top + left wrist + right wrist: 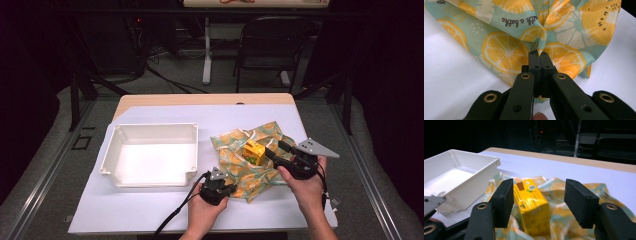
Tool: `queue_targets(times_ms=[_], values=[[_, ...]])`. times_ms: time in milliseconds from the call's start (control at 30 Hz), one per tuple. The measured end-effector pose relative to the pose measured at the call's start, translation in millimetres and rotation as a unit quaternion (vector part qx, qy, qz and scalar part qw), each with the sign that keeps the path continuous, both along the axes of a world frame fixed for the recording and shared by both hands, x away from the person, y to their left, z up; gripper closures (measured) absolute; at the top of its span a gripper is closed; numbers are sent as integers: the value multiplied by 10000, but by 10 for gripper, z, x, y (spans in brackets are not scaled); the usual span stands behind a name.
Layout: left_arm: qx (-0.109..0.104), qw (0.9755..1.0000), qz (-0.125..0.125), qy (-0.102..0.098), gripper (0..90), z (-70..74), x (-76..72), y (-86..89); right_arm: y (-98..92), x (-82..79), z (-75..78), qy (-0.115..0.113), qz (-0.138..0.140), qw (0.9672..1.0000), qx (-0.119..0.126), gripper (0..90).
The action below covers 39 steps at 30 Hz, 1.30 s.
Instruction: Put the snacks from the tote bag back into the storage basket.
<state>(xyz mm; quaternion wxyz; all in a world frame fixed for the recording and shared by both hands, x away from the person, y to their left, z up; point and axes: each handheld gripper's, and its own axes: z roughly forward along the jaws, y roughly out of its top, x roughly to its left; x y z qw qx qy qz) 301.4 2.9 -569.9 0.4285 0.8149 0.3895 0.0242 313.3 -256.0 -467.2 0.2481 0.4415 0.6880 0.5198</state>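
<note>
Pinching cloth bag [506, 50], left hand-held gripper [538, 53]; right hand-held gripper [537, 195] open; yellow carton [531, 205] base hidden.

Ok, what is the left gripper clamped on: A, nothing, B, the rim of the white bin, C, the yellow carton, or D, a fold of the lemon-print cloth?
D: in the left gripper view the left gripper has its jaws closed together with a pinched fold of the cloth between the tips; the carton and bin lie apart from it.
</note>
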Motion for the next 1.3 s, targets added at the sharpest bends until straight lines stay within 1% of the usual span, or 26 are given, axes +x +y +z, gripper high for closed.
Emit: queue_targets(times_ms=[67, 100, 133, 200, 233, 300, 367, 400, 500, 600, 667, 733, 767, 800, 833, 867, 900, 933, 1000, 1133, 1233, 1300], values=[[0, 10000, -4, 3, 900, 1, 0, 1, 60, 65, -8, -35, 109, 9999, -56, 391], [-2, 10000, 4, -3, 900, 0, -1, 0, 93, 101, -18, -12, 172, 9998, -109, 387], [0, 10000, -3, 1, 900, 1, 0, 2, 124, 139, -35, 20, 248, 9996, -146, 384], [-22, 10000, 3, 1, 900, -2, 0, 2, 188, 220, -92, 142, 313, 9991, -263, 368], [-21, 10000, 2, 0, 900, -1, 0, 3, 207, 255, -125, 176, 332, 9989, -294, 360], [-18, 10000, -6, 7, 900, 0, 1, 5, 229, 317, -192, 318, 346, 9981, -388, 339], [-26, 10000, 0, 0, 900, -2, 1, 5, 246, 365, -264, 423, 371, 9976, -415, 321], [-28, 10000, 0, -1, 900, -2, 0, 4, 252, 383, -293, 491, 395, 9969, -468, 320], [-29, 10000, -3, 3, 900, -2, 1, 3, 275, 424, -376, 590, 427, 9957, -578, 323], [-21, 10000, -12, 6, 900, 0, 0, 4, 292, 463, -440, 664, 454, 9946, -655, 352], [-21, 10000, -16, 7, 900, 0, 1, 5, 304, 485, -475, 675, 524, 9939, -698, 365], [-34, 10000, -7, 4, 900, -2, 1, 5, 322, 507, -519, 730, 596, 9924, -787, 371], [-39, 10000, -4, 4, 900, -3, 2, 5, 334, 515, -542, 745, 605, 9923, -788, 373], [-46, 10000, 2, 11, 900, -3, 2, 5, 337, 522, -559, 746, 624, 9917, -838, 373], [-47, 10000, 1, 12, 900, -3, 2, 6, 346, 522, -572, 735, 631, 9922, -786, 381], [-53, 10000, 6, 12, 900, -4, 3, 6, 346, 521, -581, 720, 616, 9924, -788, 406], [-53, 10000, 7, 20, 900, -3, 2, 6, 333, 521, -585, 714, 648, 9923, -780, 455], [-53, 10000, 6, 14, 900, -3, 3, 6, 330, 518, -595, 699, 674, 9928, -695, 474], [-47, 10000, 2, 17, 900, -4, 3, 5, 327, 517, -608, 715, 692, 9921, -763, 474], [-36, 10000, -3, 6, 900, -3, 1, 4, 342, 538, -661, 758, 700, 9917, -763, 469], [-24, 10000, -8, 4, 900, 0, 0, 5, 337, 531, -687, 726, 673, 9924, -729, 483], [-34, 10000, 0, 2, 900, -3, 1, 5, 354, 520, -679, 681, 668, 9923, -794, 494]])
